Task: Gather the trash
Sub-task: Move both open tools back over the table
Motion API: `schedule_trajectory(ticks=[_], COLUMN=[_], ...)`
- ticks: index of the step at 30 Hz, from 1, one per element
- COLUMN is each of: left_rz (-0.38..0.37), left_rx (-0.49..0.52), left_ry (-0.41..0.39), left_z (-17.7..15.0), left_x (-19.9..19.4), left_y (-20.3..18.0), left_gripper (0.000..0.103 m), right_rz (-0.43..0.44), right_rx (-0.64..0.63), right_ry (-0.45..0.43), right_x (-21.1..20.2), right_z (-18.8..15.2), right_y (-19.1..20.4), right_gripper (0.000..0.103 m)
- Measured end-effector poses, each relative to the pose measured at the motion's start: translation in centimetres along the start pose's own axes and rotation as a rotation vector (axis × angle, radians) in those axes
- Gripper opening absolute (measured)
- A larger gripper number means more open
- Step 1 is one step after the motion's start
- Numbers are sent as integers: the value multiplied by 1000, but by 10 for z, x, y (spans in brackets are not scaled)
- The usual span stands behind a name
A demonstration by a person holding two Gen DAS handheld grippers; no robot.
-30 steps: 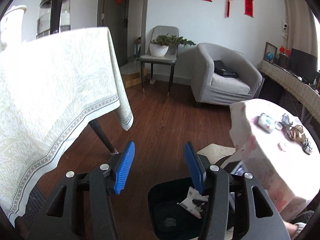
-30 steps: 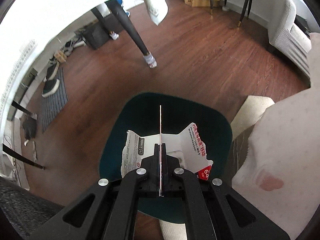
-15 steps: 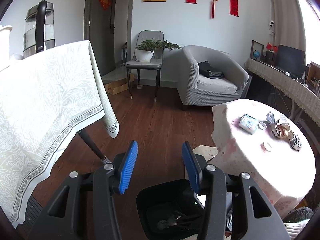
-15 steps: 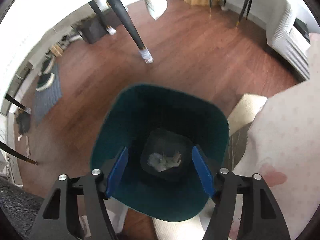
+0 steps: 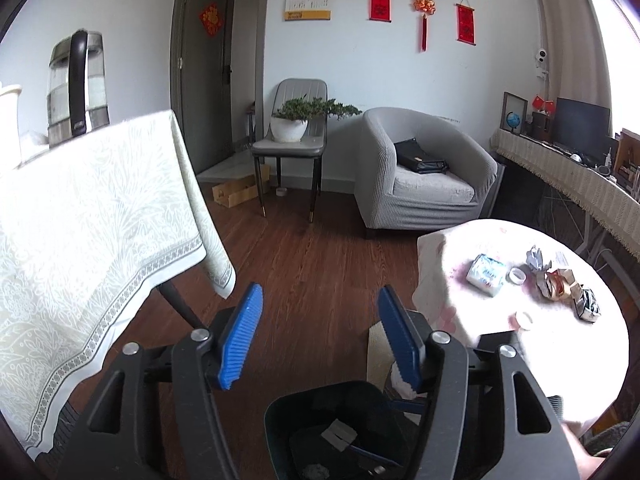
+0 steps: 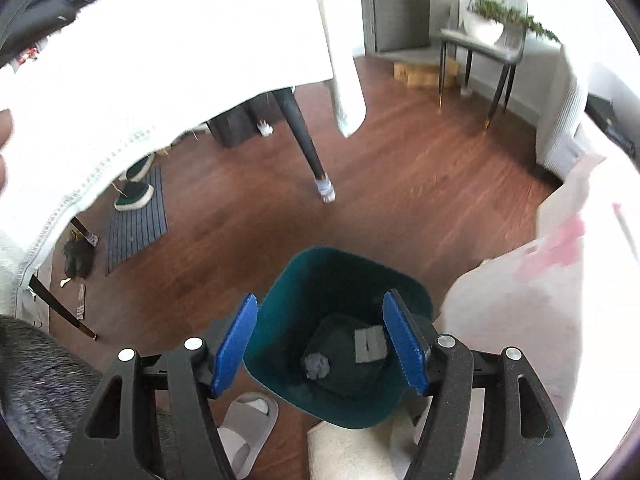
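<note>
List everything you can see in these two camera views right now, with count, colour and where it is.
bin: one, dark teal, on floor beside round table
trash in bin: flat grey packet and crumpled grey wad, at bottom
round table: one, pale pink cloth, at right
trash on table: several wrappers, packet, two white caps
big table: one, cream cloth, left
kettle: one, glass, on big table
armchair: one, grey, by wall
chair: one, grey, holds potted plant
slipper: one, grey, by bin
left gripper: blue pads, open, empty
right gripper: blue pads, open, above bin
</note>
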State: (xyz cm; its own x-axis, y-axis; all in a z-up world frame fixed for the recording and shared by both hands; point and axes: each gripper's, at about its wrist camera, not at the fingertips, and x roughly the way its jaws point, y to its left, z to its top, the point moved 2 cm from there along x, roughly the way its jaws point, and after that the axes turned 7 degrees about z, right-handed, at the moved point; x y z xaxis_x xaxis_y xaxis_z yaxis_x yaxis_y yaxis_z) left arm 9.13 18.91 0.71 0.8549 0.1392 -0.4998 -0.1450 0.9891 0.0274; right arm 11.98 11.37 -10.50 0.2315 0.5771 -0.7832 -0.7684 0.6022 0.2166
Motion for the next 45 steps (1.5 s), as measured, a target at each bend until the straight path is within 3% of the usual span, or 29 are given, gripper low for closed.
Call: schedule_trajectory(ticks=[7,16,30,45], left_rz=[-20,-112,-188,-271], left_rx=[-28,1,100,248], left_ry=[2,-29,38,181], left_z=[11,20,5,-38], left_x=[2,-7,13,54], left_y=[-23,-74,-148,-235], left_gripper=[77,93,95,94], right_rz=[-42,-126,-324,-412], right_rx=[-11,43,199,338], right_ry=[-96,-177,-234,-301], right_x=[-56,-112,-193,-252], right_z=[0,-18,-84,-135], right_y=[-9,-42,-122,-177], right_gripper=[66,66,66,69])
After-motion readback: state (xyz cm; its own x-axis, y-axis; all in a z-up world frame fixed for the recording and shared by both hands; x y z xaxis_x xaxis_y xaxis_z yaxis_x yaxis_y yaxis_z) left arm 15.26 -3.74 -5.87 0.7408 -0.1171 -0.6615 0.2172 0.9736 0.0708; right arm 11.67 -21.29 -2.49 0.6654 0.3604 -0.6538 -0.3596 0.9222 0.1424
